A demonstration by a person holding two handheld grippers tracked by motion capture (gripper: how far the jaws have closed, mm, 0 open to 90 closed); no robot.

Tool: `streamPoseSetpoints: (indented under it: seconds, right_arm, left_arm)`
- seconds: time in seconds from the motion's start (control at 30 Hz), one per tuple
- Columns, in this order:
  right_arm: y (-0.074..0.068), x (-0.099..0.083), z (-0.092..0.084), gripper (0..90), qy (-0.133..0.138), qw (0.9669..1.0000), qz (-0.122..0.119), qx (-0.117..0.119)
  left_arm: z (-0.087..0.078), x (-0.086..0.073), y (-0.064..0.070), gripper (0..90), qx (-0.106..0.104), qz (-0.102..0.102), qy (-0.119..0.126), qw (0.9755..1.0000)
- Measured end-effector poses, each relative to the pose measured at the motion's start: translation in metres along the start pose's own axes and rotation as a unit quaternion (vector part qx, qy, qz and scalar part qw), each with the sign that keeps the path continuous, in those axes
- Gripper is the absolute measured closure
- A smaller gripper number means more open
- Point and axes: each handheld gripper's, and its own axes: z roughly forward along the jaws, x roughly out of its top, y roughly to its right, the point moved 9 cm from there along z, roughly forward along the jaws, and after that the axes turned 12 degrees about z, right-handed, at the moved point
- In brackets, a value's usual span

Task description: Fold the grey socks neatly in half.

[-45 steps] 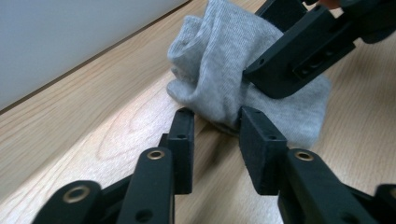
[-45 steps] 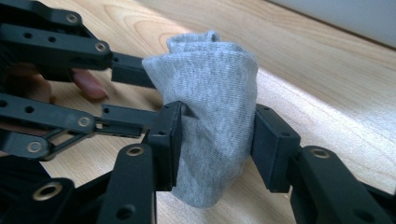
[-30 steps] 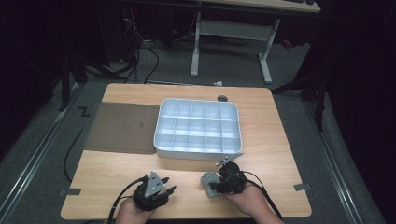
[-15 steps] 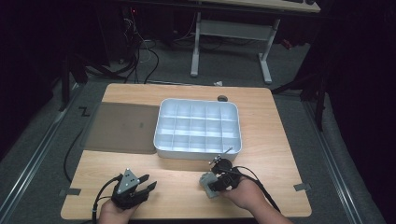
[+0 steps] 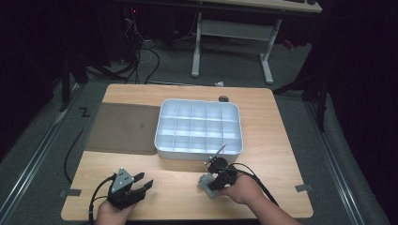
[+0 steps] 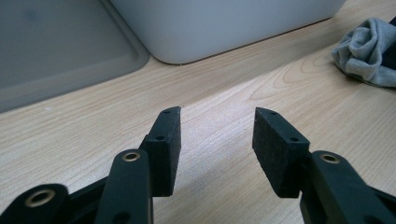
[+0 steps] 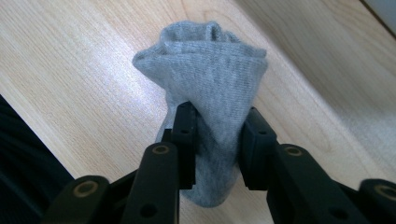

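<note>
While we pinch the grey sock [image 7: 212,79] in our right gripper [image 7: 215,135], jaws just closing on it | sock on table [image 5: 178,187] before tray [image 5: 199,152] | left gripper [image 6: 217,135] just opening, empty | sock gripped; tray compartments bare, placing likely left

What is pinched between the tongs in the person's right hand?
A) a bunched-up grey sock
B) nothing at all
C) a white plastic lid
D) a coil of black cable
A: in the right gripper view the right tongs press on a bunched grey sock from both sides, over the wooden table; their jaws have just been closing on it.
</note>
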Motion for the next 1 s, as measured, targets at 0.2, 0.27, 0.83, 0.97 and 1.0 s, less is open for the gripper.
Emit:
streamPoseSetpoints:
  seconds: [0.2,0.27,0.83,0.97,1.0]
  right_arm:
    - [-0.002,0.000,-0.001,75.2,0.009,0.9995,-0.024,-0.021]
    - [-0.001,0.000,-0.003,75.4,0.013,0.9992,-0.025,-0.028]
    - [0.028,-0.010,-0.021,75.1,0.017,0.9973,-0.005,-0.072]
    - [0.036,-0.011,-0.024,75.1,0.018,0.9964,0.009,-0.083]
    - [0.041,-0.013,-0.026,75.1,0.018,0.9957,0.017,-0.090]
  left_arm:
    - [0.000,0.000,-0.001,52.8,0.005,-0.002,0.003,1.0000]
    - [0.000,-0.001,-0.003,52.8,0.006,-0.001,0.001,1.0000]
    - [-0.001,0.000,-0.002,51.5,0.012,0.013,0.003,0.9998]
    - [0.000,0.000,-0.002,50.7,0.012,0.014,0.003,0.9998]
    - [0.000,-0.001,-0.002,50.6,0.012,0.014,0.003,0.9998]
